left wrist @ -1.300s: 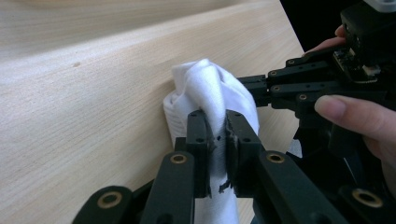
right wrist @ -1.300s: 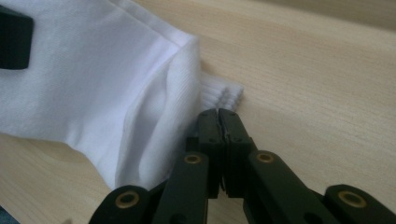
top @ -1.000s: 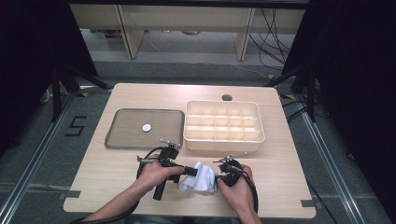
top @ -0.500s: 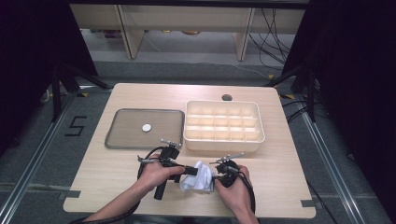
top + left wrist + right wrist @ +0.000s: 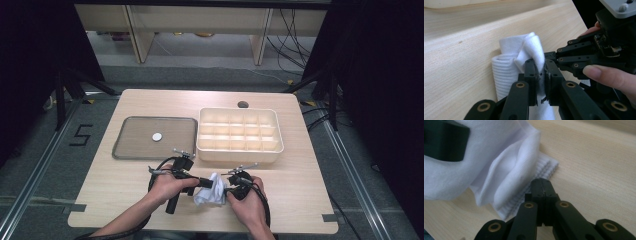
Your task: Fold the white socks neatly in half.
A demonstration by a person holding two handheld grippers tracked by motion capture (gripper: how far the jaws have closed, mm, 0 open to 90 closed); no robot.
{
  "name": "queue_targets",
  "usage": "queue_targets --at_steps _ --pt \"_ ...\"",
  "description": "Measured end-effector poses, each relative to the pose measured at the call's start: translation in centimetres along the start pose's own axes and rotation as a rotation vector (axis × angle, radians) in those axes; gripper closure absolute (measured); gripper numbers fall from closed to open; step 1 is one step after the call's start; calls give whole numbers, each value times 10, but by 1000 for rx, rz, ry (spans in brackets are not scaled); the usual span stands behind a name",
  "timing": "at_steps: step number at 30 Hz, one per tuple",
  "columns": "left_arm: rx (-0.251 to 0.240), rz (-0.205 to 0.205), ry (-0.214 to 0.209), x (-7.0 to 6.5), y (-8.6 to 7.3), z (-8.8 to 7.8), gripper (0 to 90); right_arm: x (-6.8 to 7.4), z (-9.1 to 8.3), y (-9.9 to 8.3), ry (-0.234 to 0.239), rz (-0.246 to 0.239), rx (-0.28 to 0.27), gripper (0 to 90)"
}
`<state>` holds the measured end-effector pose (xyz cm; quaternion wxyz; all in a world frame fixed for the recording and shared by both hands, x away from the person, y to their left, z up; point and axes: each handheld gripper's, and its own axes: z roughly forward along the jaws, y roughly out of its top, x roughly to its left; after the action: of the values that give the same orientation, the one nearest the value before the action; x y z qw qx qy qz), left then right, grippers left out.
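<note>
Just before the compartment box (image 5: 240, 136), left gripper (image 5: 540, 75) fingers pinch the white sock (image 5: 509, 67); right gripper (image 5: 543, 188) fingers pressed together beside it.

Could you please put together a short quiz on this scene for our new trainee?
1. True or false: the left tool is clamped on the white cloth.
2. What lies in the tray? A: a small round disc. B: a folded cloth. C: a pen.
3. In the high view, what stands just right of the tray?

Key: 1 true. 2 A. 3 the divided box.
</note>
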<state>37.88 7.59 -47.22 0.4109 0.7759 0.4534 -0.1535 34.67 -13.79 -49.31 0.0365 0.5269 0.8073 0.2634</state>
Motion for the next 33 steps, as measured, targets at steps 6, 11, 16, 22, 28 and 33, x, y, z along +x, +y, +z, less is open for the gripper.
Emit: queue_targets --at_steps 6,11,16,22,28,33 --pt "-23 -2 20 -2 4 0 819 -2 1 1 3 -7 -7 900" --pt "-29 24 35 -2 7 0 819 -1 1 2 -12 8 -3 900" --pt "-15 63 65 -5 9 0 819 1 3 5 2 -3 -13 900" --pt "-11 68 70 -6 12 0 820 2 2 6 -4 12 -9 900" --pt "-14 64 75 -6 12 1 819 4 4 5 29 23 -13 900" --pt "-10 59 71 -6 12 2 820 4 4 5 26 23 -17 900"
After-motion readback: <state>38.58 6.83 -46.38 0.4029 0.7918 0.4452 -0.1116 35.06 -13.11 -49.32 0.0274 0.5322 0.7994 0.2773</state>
